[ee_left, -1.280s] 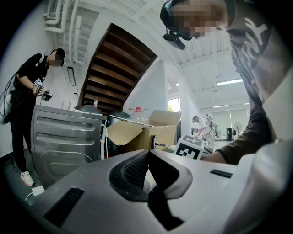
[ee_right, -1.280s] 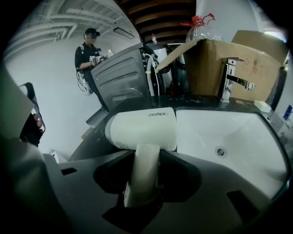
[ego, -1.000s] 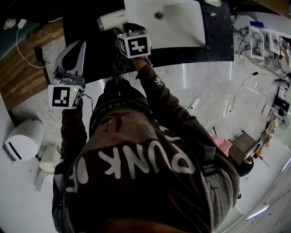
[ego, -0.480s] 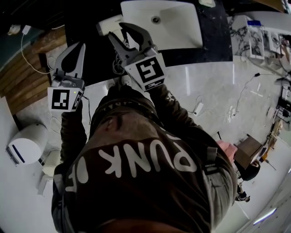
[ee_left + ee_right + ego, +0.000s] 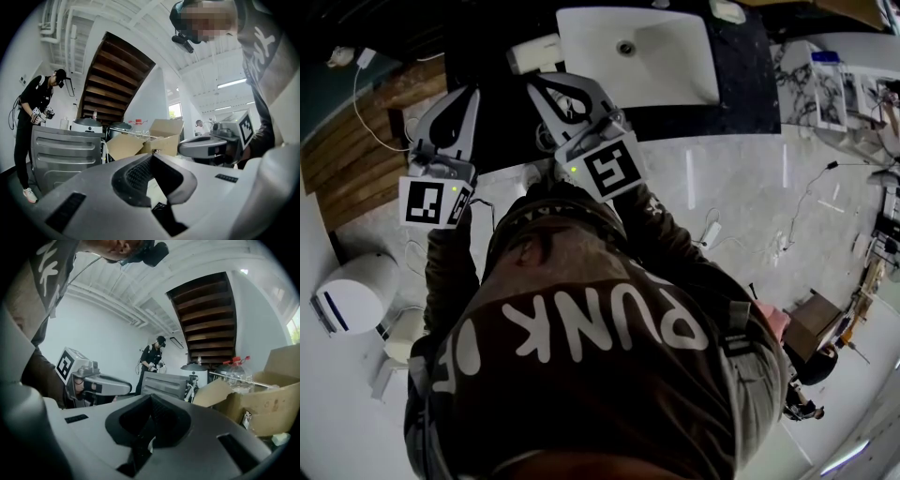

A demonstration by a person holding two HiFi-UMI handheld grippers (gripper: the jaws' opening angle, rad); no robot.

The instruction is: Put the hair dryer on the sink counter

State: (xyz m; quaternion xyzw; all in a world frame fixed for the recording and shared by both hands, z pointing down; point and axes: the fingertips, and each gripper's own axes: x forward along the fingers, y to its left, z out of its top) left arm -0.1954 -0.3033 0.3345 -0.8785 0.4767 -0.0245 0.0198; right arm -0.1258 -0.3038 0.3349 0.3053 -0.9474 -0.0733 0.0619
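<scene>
Lying on the dark desk (image 5: 487,37), the white hair dryer (image 5: 534,54) rests just left of the white sink (image 5: 675,56) in the head view, and no gripper touches it. The right gripper (image 5: 532,82) points toward it from below, with its tips near the dryer and a narrow strip of dark desk between them. Its fingers (image 5: 581,89) are pressed together, and the right gripper view shows the two dark pads meeting along one seam, the right gripper (image 5: 150,397) pinching nothing. The left gripper (image 5: 472,91) is held beside it, farther left and well apart from the dryer, over the edge of the desk. Its fingers (image 5: 136,173) are pressed together too and pinch nothing, as the left gripper view shows.

Each gripper view catches the other gripper at the side, level with it. Beyond the fingers, both views look out into a room with a brown stair (image 5: 112,79) seen from below, an open cardboard box (image 5: 159,140), a ribbed metal case (image 5: 65,150) and a person in black (image 5: 35,117) standing by it. A clear bottle with a red cap (image 5: 238,369) shows above the box in the right gripper view. In the head view a round white bin (image 5: 352,291) stands on the pale floor (image 5: 741,206) at the left, and thin cables lie across the floor at the right.
</scene>
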